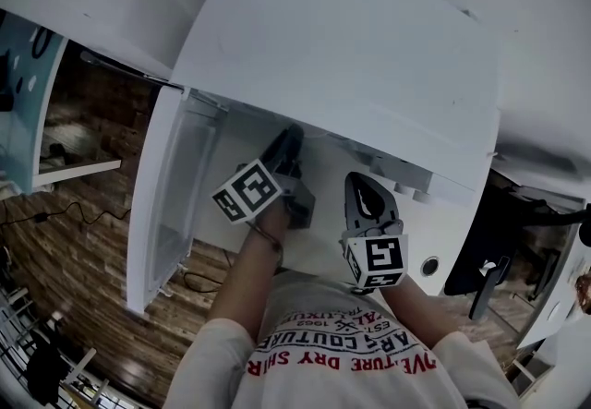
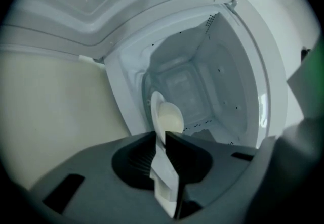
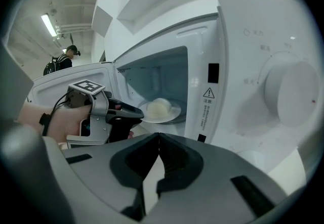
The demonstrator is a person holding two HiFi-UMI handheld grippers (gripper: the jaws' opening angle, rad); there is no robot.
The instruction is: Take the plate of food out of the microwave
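Observation:
A white plate [image 3: 172,115] with a pale mound of food [image 3: 158,107] sits in the open microwave [image 3: 167,86]. My left gripper [image 3: 137,113] reaches into the cavity and is shut on the plate's near rim. In the left gripper view, the plate [image 2: 158,112] runs edge-on between the two dark jaws, and the food [image 2: 171,118] shows just past them; the left gripper [image 2: 162,142] pinches the rim. My right gripper [image 3: 158,136] is shut with nothing in it, outside the microwave's front. From the head view, the left gripper [image 1: 284,150] is at the opening and the right gripper [image 1: 367,199] hangs back.
The microwave door [image 1: 171,204] stands swung open to the left. A round control knob [image 3: 291,91] sits on the panel at the right. The cavity walls [image 2: 223,81] close in around the plate. A person [image 3: 61,61] stands far behind.

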